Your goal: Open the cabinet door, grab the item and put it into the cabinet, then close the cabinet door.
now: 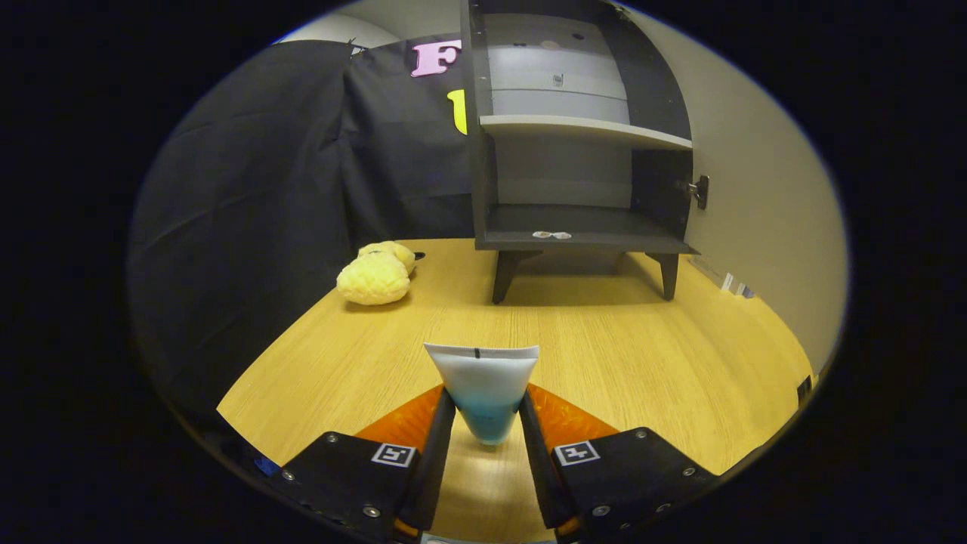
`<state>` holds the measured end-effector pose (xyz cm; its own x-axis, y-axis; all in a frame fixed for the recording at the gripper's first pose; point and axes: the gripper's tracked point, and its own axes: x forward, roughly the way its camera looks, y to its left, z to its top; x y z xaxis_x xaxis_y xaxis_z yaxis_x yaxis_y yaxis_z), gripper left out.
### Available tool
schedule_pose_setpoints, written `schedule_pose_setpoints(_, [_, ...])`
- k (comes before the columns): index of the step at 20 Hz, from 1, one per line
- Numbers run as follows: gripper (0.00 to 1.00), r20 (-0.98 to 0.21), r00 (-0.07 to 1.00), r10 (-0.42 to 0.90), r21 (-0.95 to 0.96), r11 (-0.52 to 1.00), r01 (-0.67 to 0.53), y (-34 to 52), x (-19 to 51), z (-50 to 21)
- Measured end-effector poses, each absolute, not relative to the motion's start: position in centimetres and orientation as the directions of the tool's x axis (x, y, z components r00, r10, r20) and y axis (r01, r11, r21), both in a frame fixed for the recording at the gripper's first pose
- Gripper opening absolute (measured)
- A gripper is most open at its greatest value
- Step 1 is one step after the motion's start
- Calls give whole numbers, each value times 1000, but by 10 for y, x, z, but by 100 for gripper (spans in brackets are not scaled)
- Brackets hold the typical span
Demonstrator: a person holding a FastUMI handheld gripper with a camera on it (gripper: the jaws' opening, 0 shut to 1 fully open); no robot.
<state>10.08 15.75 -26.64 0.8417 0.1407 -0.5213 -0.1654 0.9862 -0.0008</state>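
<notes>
Gripper (484, 423): fingers closed on the tube (482, 389), one pad against each side of its blue lower part.
Tube axis: upright between the fingers, flat crimped end on top.
Cabinet (578, 128): far side of the table (642, 355), straight ahead and slightly right; door (663, 136) swung open to the right.
Bearing: lower shelf (582, 227) lies directly beyond the tube.
Left of cabinet: yellow plush toy (375, 273), well clear of the path.
Step judged: carry forward, lift to shelf height.
</notes>
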Motion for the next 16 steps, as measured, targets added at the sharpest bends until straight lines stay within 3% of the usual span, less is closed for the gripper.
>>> schedule_pose_setpoints(16, [52,-300,946,122,-16,991,-133,93,240,-49])
